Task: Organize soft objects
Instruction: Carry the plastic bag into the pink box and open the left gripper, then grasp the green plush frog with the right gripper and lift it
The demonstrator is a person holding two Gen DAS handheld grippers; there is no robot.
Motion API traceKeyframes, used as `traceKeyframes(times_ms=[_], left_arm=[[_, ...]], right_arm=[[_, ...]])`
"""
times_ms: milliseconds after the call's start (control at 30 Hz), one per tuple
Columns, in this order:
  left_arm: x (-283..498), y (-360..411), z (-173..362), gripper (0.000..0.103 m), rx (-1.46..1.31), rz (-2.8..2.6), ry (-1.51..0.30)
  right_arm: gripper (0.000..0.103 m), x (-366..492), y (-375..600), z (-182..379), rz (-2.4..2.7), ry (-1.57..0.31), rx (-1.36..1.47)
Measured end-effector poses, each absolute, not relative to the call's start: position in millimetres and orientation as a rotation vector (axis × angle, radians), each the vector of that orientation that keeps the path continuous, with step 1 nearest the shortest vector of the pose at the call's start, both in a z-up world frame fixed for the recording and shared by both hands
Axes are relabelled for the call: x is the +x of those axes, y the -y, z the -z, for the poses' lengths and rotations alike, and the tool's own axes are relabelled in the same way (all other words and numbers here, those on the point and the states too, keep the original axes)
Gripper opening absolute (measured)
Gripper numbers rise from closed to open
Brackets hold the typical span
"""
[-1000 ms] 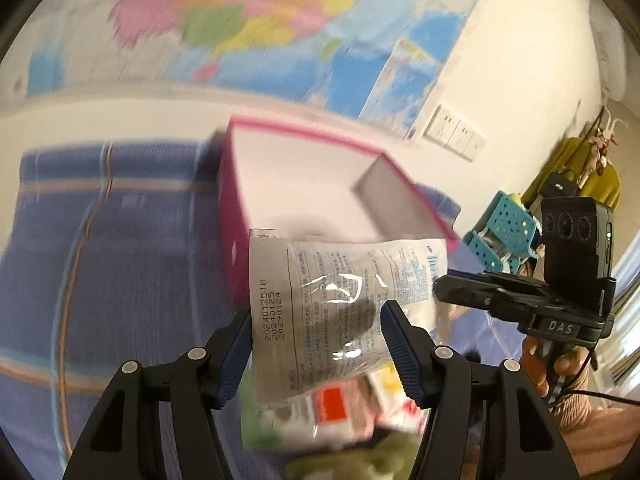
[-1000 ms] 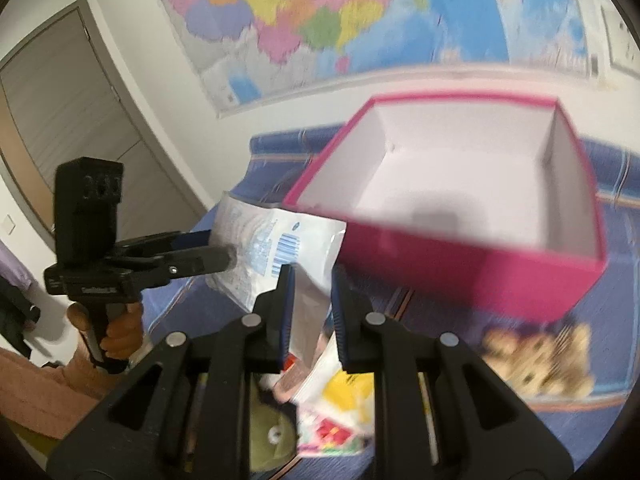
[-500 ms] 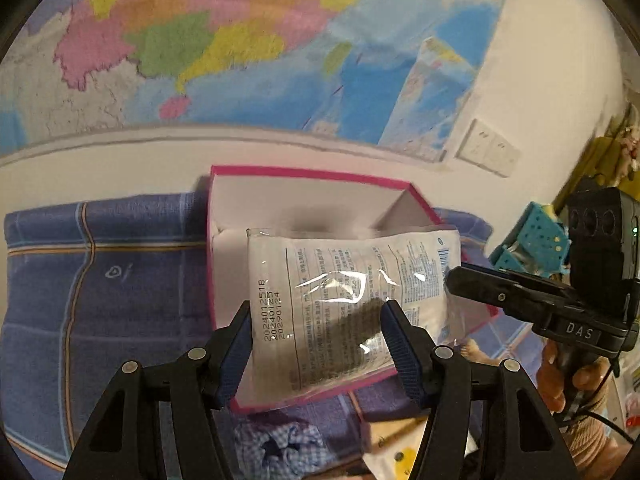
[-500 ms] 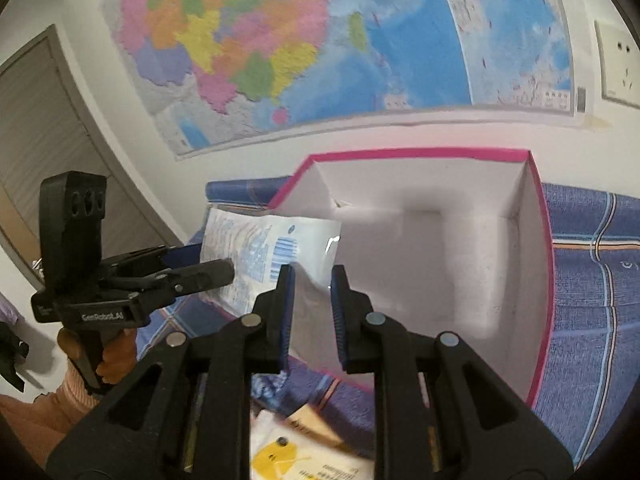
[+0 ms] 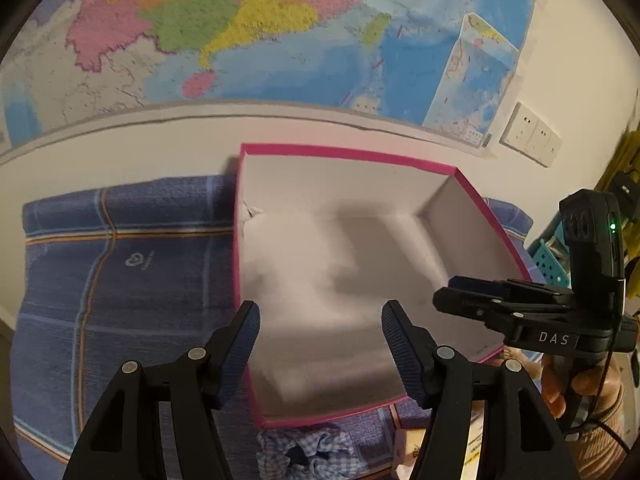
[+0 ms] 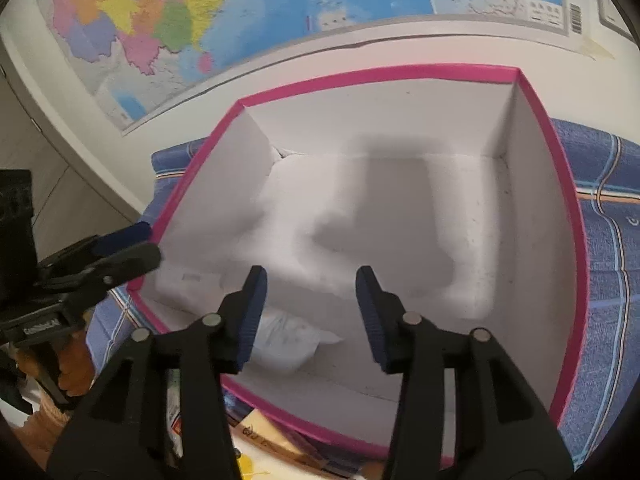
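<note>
1. Two hand-held grippers over the pink box (image 6: 568, 264); both released, nothing between the fingers.
2. Right hand-held gripper (image 6: 311, 312): jaws just opened wide from a near-shut pinch on the packet's corner; corner let go.
3. Left hand-held gripper (image 5: 320, 344): jaws at about the same width as a second ago, but the packet no longer between them.
4. White plastic packet (image 6: 288, 338) now down inside the box, on the floor against the near wall, partly hidden behind the right gripper's left finger; blurred in the left wrist view.
5. Reading: first soft item boxed; likely next, back out and fetch another.
6. Left to sort, near the box's front edge: blue checked fabric piece (image 5: 308, 450) and flat printed packets (image 6: 256, 432), only partly visible.
7. Surface: blue plaid blanket (image 5: 120, 280) under the box; whether bed or table beneath, cannot tell.
8. Room: coloured wall map (image 5: 260, 32) above, white wall sockets (image 5: 528, 134) at right, door or panel edge at left in the right wrist view.
</note>
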State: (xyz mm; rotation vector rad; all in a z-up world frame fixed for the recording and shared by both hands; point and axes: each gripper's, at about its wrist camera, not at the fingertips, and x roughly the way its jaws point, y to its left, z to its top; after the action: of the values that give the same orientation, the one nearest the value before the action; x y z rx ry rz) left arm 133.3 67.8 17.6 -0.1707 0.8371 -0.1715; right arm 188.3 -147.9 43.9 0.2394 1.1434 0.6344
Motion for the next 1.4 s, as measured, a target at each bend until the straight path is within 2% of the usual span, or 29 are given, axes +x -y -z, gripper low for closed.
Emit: traceKeyframes(times_ms=[433,567,667,1000,1167,1400], left_arm=[[94,-58,-31,0.067,-0.11,0.186,-0.752],[70,-48,-38,0.071,-0.09,0.247,-0.721],[54,-41,-37,0.071,-0.074,0.282,-0.721],[16,-39,2,0.071,-0.021,0.304,-0.835],[-4,-61,30,0.071,-0.089,0.305,-0.921],[-57,-77,35,0.071,-0.14,0.391,-0.893]], right_arm=[[0.049,135,171,-77,-0.701,-1.026,0.237],[0.055,110,182,-88,-0.731,-0.996,0.239],[0.055,95,187,-90,-0.751,-0.995,0.24],[0.055,31,173,-64,-0.897,-1.11,0.218],[0.055,-10,142,-47,-1.062,-1.192,0.183],[0.055,-38,124,-35,-1.137,-1.253,0.152]])
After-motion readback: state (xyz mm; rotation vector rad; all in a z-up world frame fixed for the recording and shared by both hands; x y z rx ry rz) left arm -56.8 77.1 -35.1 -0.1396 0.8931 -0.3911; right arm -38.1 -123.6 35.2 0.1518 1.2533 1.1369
